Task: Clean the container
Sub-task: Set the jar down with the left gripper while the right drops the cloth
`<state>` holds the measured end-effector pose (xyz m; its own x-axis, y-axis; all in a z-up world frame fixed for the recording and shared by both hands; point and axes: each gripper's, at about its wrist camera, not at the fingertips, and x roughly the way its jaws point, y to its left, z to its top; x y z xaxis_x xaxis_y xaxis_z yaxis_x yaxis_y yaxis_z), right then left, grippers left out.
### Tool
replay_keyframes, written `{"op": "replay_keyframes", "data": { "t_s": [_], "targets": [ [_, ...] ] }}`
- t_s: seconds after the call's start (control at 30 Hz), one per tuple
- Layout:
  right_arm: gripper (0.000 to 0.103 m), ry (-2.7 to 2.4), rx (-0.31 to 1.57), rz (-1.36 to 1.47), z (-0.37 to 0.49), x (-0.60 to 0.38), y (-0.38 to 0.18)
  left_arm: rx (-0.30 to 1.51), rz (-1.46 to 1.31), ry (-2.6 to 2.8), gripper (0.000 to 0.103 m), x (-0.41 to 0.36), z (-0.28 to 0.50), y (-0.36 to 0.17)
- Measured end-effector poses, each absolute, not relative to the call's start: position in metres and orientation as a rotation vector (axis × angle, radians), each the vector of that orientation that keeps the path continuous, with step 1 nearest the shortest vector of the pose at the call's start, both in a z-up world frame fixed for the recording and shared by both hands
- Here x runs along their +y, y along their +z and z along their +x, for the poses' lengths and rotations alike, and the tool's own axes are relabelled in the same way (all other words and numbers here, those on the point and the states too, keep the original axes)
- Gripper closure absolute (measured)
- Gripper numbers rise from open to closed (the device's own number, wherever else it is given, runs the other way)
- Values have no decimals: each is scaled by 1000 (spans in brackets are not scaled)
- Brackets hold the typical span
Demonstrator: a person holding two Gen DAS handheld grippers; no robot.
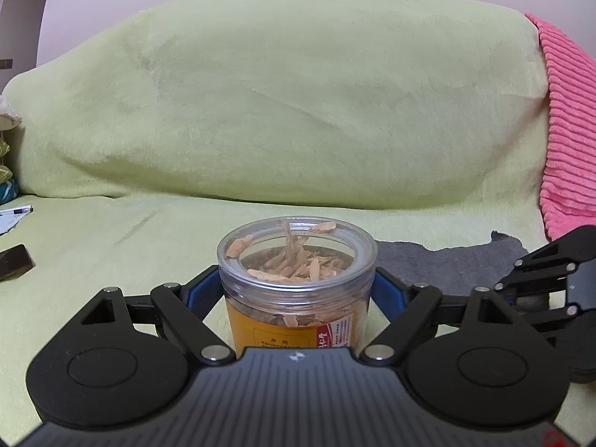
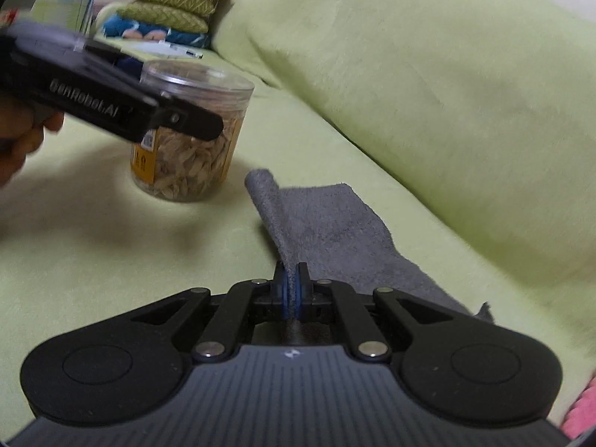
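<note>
**Jar steadied, cloth picked up for wiping**

My left gripper (image 1: 298, 290) clamps the clear plastic jar of tan slices (image 1: 296, 260), upright on the green blanket-covered sofa (image 1: 111, 246). My right gripper (image 2: 294, 290) pinches the grey cloth (image 2: 327, 219) just beside it. Next, I judge, the cloth must reach the jar's wall.

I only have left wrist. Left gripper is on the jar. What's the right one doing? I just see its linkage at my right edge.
Observer: The right gripper is shut on the grey cloth, pinching one edge between its blue pads.
Operator: Is the cloth touching the jar?
Observer: No. The cloth lies on the green blanket, apart from the jar.
Operator: Anything of the left side I can't see?
Observer: A hand is holding the left gripper's body.
</note>
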<state>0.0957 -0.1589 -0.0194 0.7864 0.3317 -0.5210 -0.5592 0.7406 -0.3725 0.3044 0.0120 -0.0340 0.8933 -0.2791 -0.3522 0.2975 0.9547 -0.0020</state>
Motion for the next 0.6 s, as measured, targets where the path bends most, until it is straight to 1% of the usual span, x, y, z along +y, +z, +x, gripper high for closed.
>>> {"op": "replay_keyframes", "data": {
  "t_s": [0.13, 0.27, 0.37, 0.43, 0.6],
  "targets": [
    [101, 467, 410, -645, 85, -153, -26, 363, 51, -298, 18, 13, 305, -32],
    [101, 431, 409, -681, 74, -145, -26, 375, 58, -296, 18, 14, 306, -28],
    [101, 407, 422, -692, 66, -144, -23, 381, 61, -301, 15, 14, 304, -25],
    [101, 379, 441, -667, 61, -145, -20, 382, 66, -299, 13, 14, 300, -20],
    [101, 305, 484, -532, 44, -150, -13, 386, 55, -284, 10, 21, 289, -10]
  ]
}}
